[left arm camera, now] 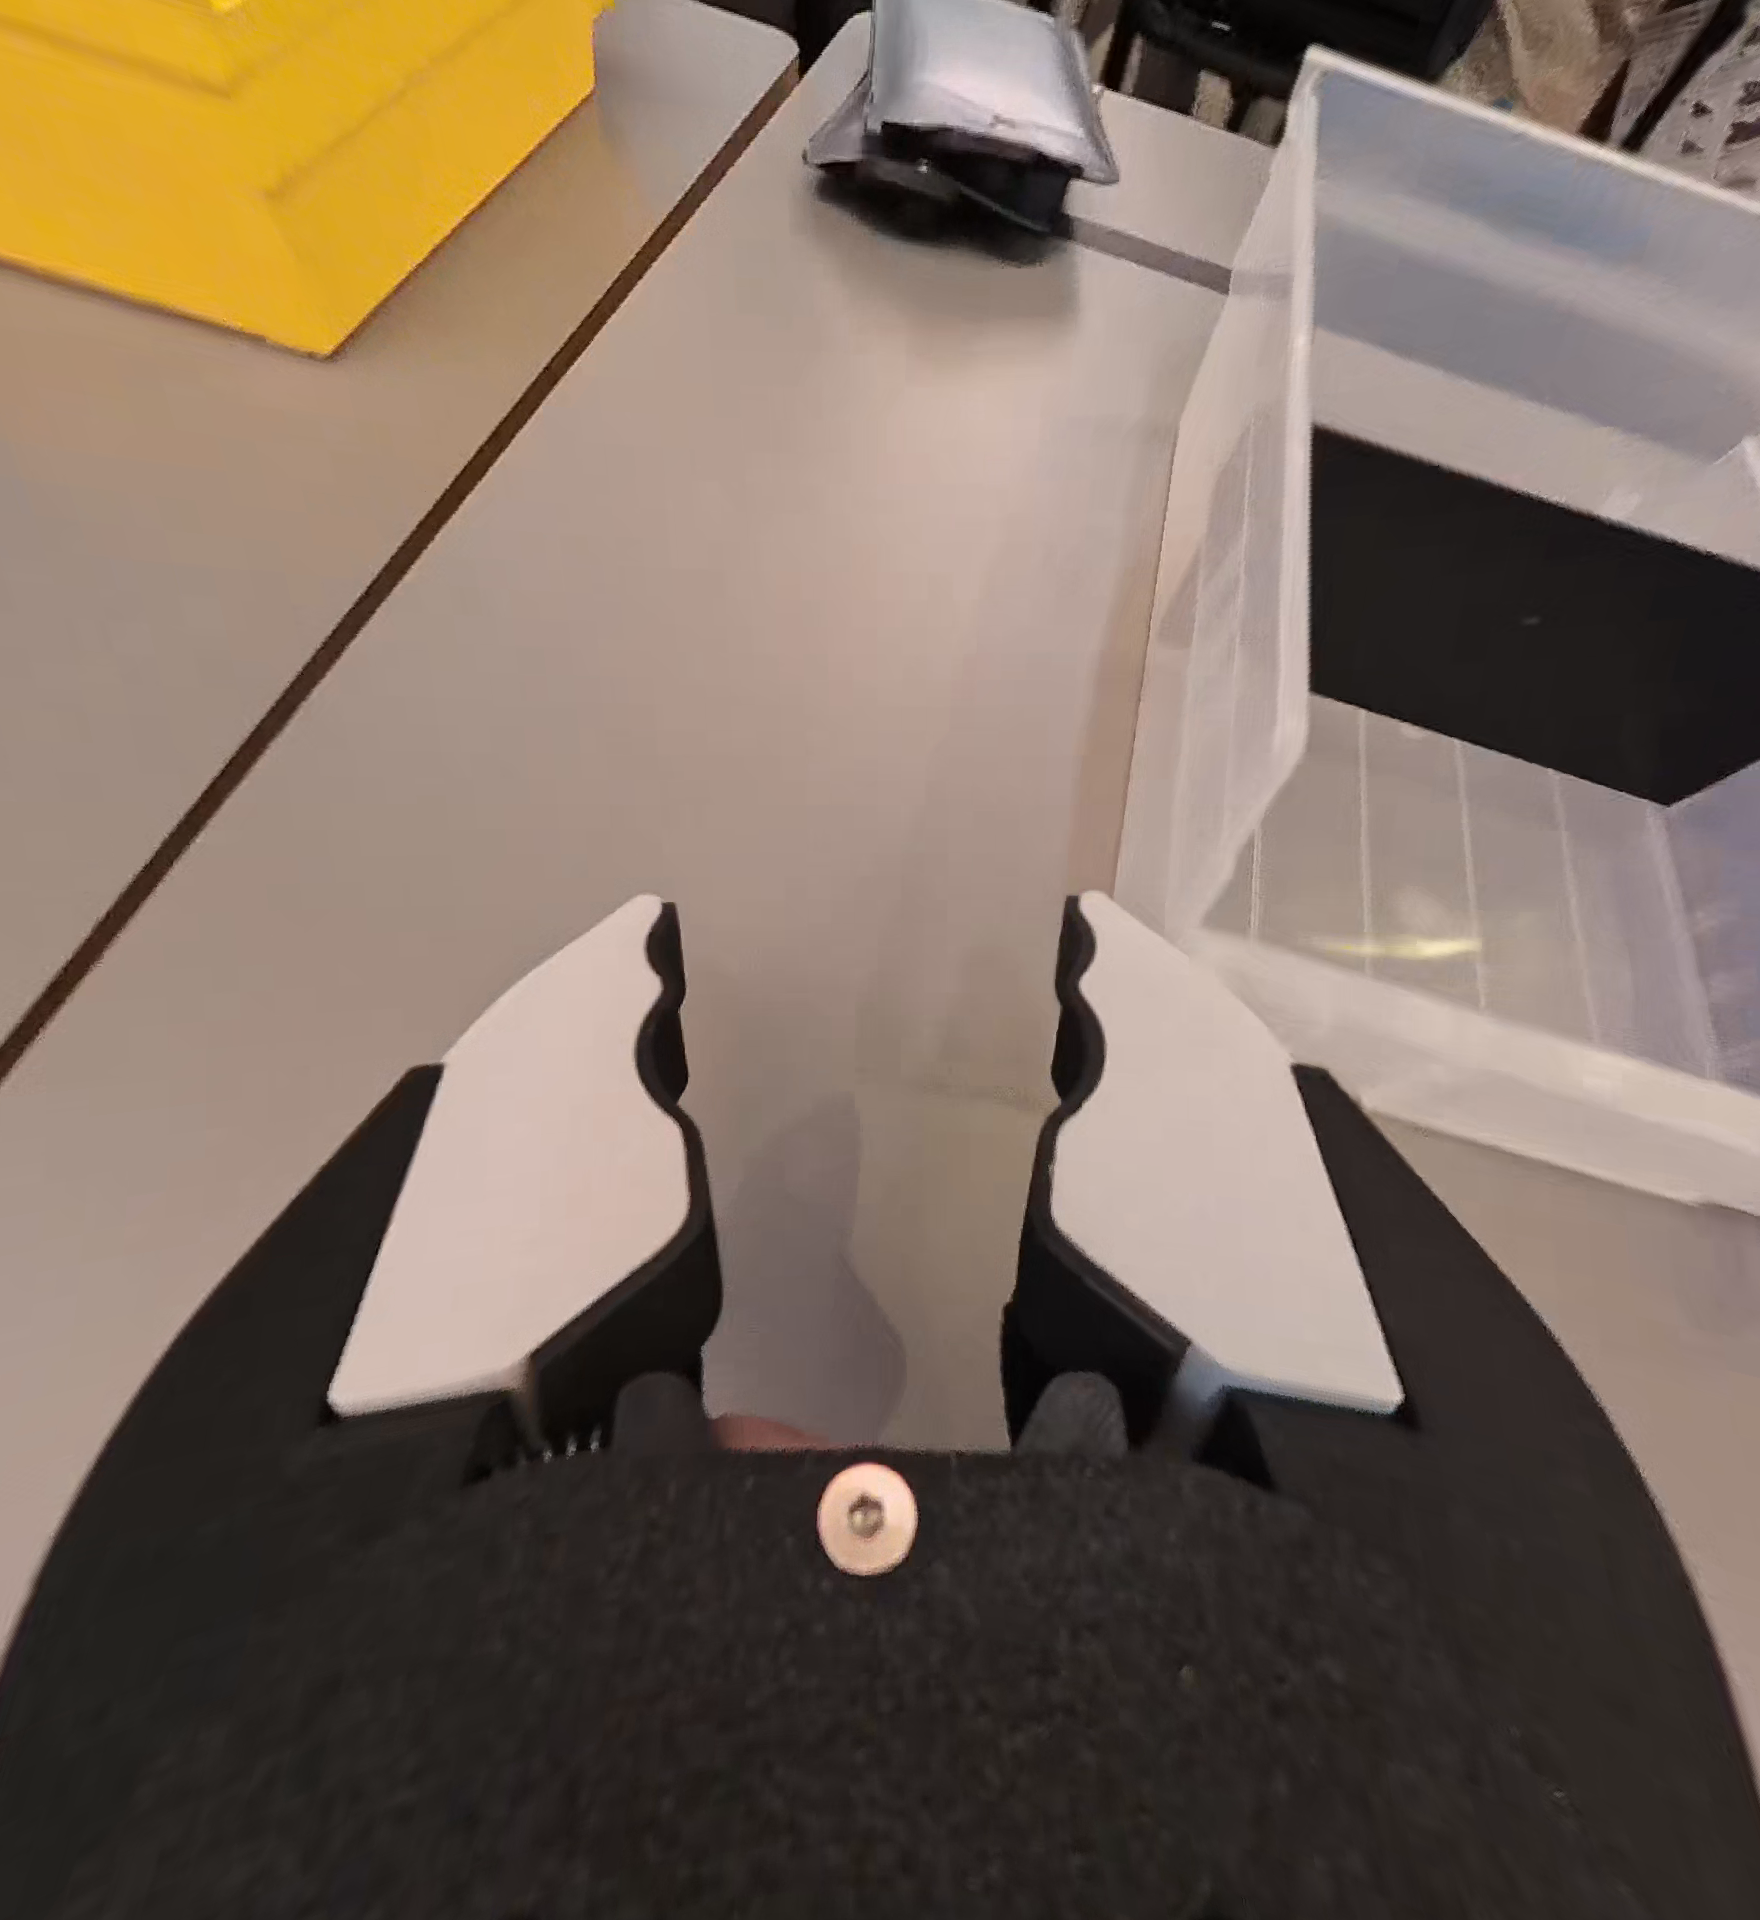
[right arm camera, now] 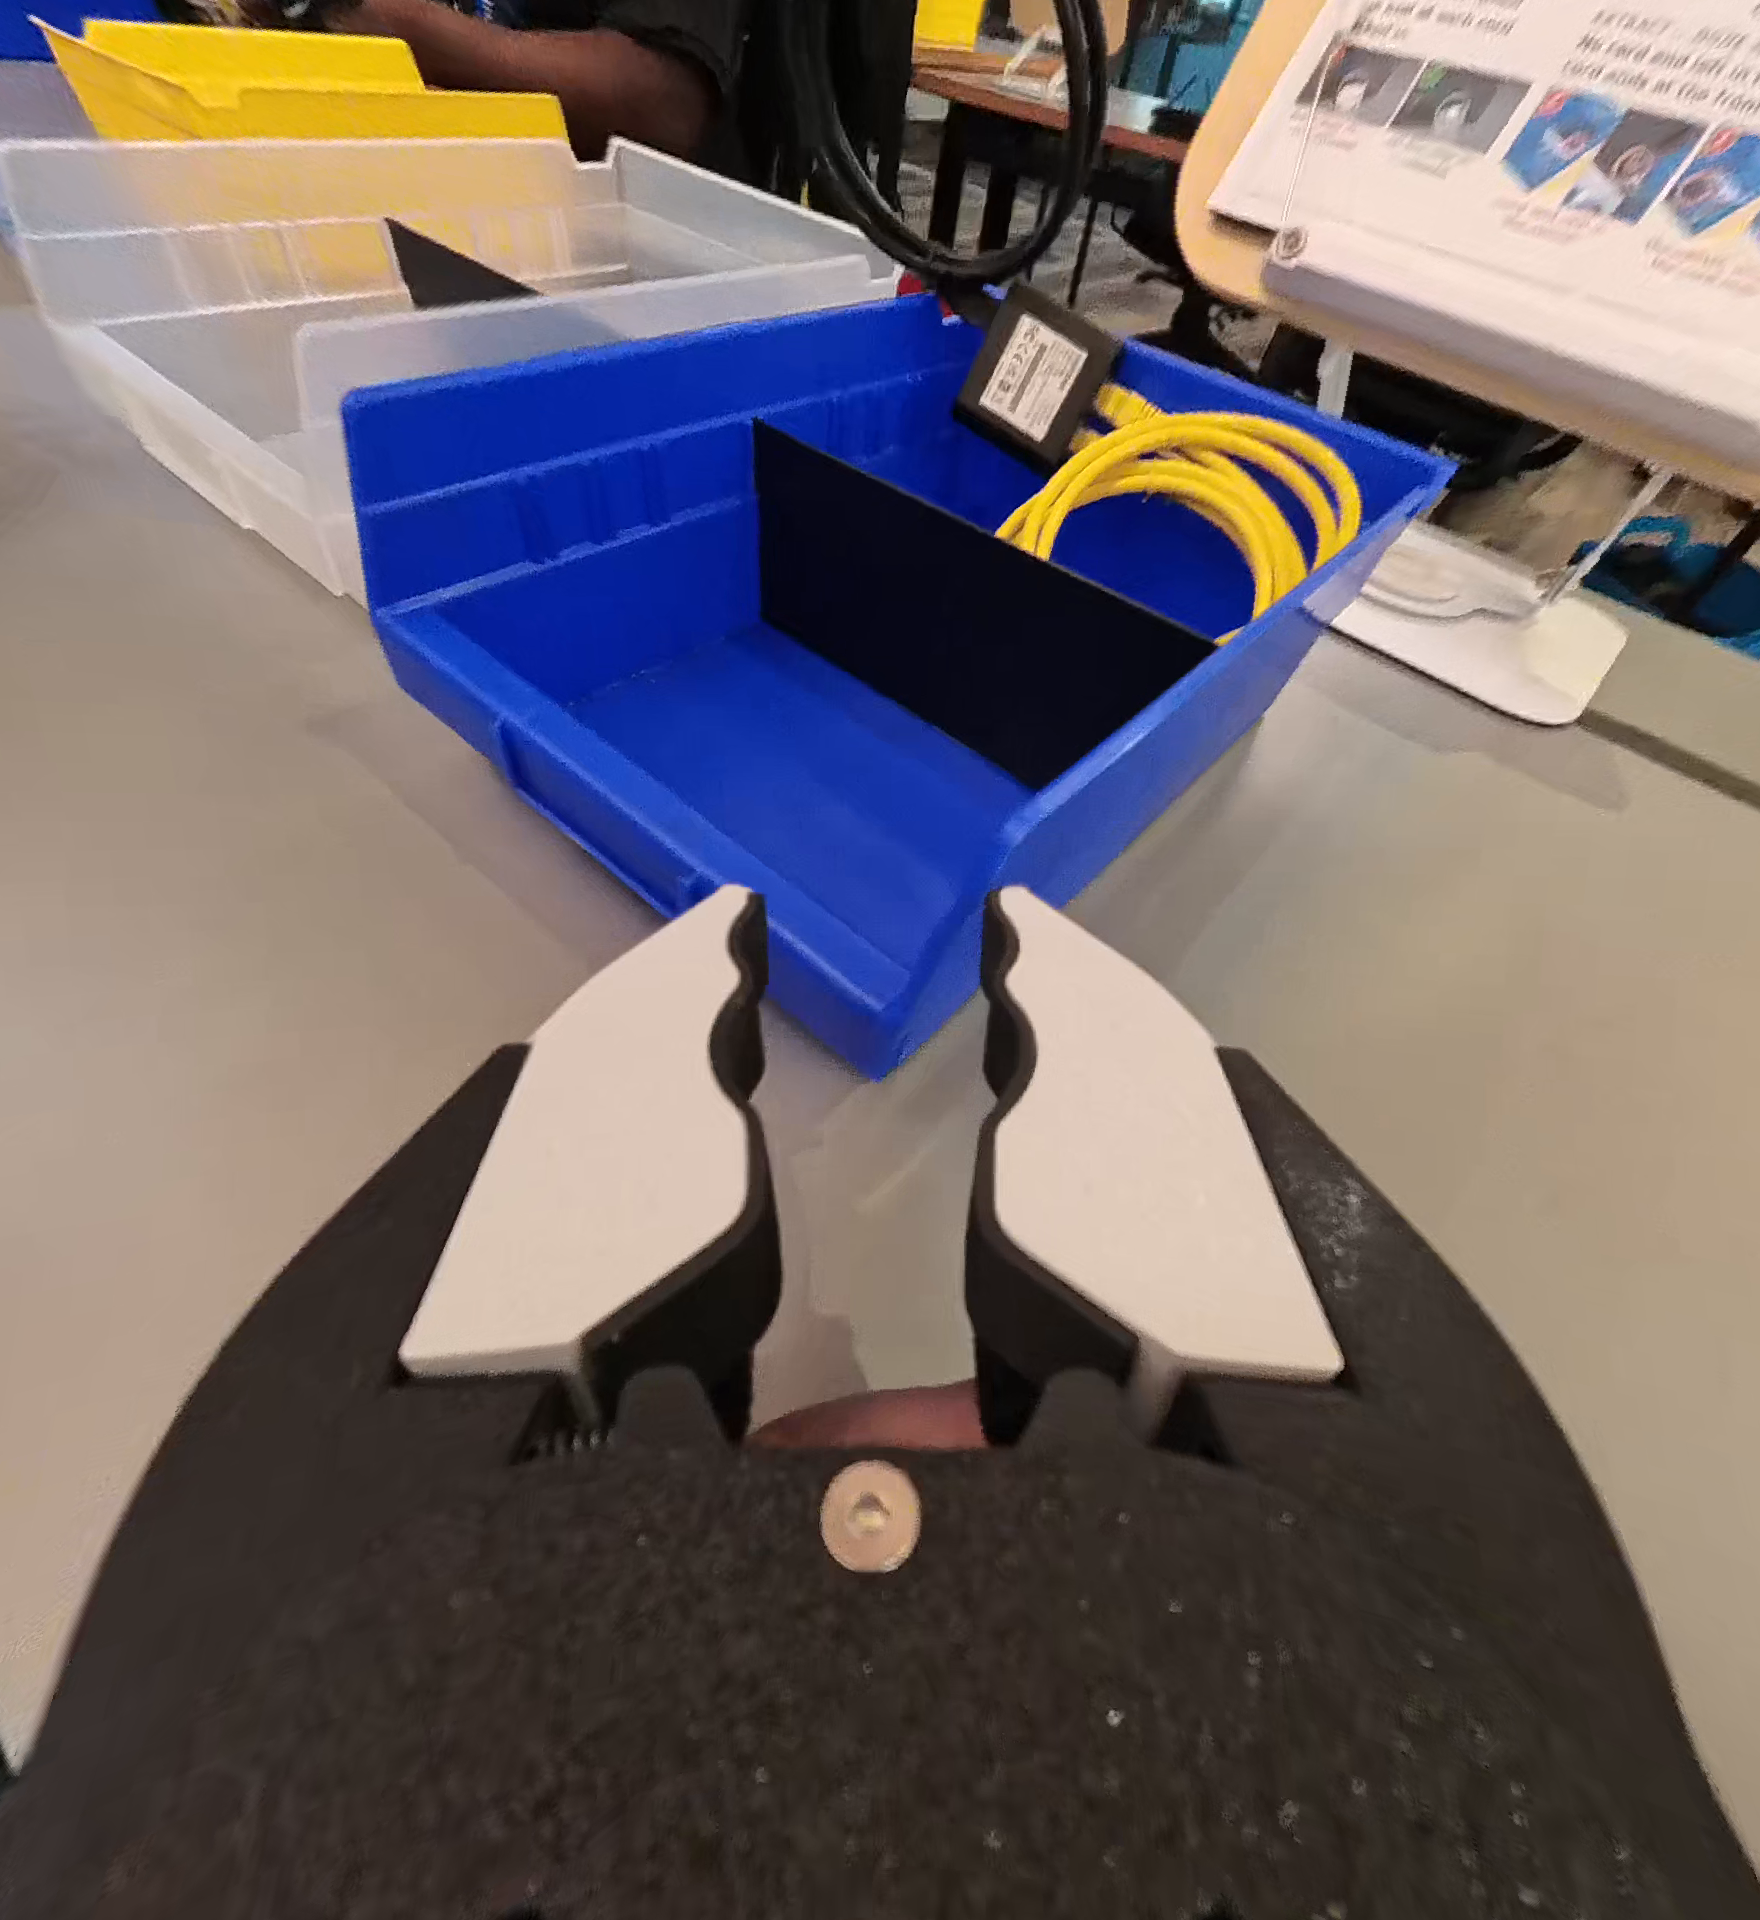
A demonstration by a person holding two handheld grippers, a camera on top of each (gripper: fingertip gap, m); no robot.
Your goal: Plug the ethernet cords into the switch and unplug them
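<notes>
We see the left gripper (left arm camera: pixel 871 914) wide open, bare, over the table (left arm camera: pixel 751 623). The right gripper (right arm camera: pixel 874 914) is half open, bare, before the blue bin (right arm camera: pixel 647 790) holding yellow cords (right arm camera: pixel 1229 488).

The black divider (right arm camera: pixel 969 634) hides part of the yellow cords (right arm camera: pixel 1229 488) in the blue bin (right arm camera: pixel 543 582). The clear bin (left arm camera: pixel 1541 665) is cut off at the right edge of the left wrist view and blurred.
</notes>
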